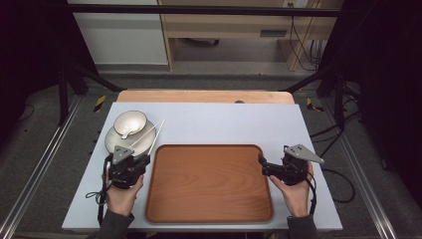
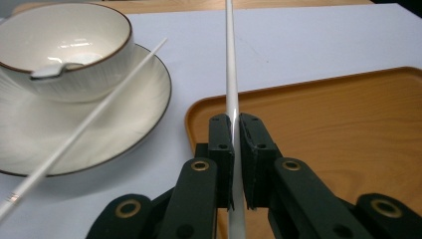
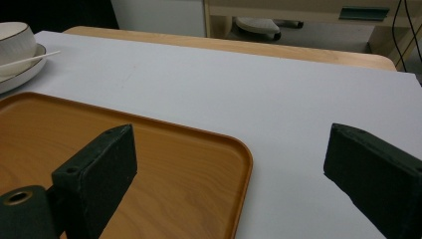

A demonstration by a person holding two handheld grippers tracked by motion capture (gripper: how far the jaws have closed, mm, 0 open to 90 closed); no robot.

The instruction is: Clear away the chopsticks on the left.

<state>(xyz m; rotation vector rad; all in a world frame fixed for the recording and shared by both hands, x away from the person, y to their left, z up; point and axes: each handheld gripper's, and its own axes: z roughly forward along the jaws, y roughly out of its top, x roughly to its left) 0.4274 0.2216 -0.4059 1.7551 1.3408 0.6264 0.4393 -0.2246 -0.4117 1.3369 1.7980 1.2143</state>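
Item: slim white chopstick (image 2: 232,94), pinched between the pressed-together black jaws of the left gripper (image 2: 235,164). It is gripped partway along its length and points forward, over the near-left corner of the rounded rectangular brown wooden tray (image 2: 338,129), probably so it can be carried across and laid inside.

Item: second white chopstick (image 2: 84,127), lying slanted on the round white plate with a dark rim (image 2: 124,134), its tip resting beside the white ribbed bowl (image 2: 69,55) that stands on the plate (a white spoon (image 2: 50,71) leans inside the bowl).

Item: right gripper (image 3: 229,174), jaws spread wide, holding nothing, hovering at the tray's right edge (image 3: 239,164) over the pale grey tabletop (image 3: 278,109), apparently waiting.
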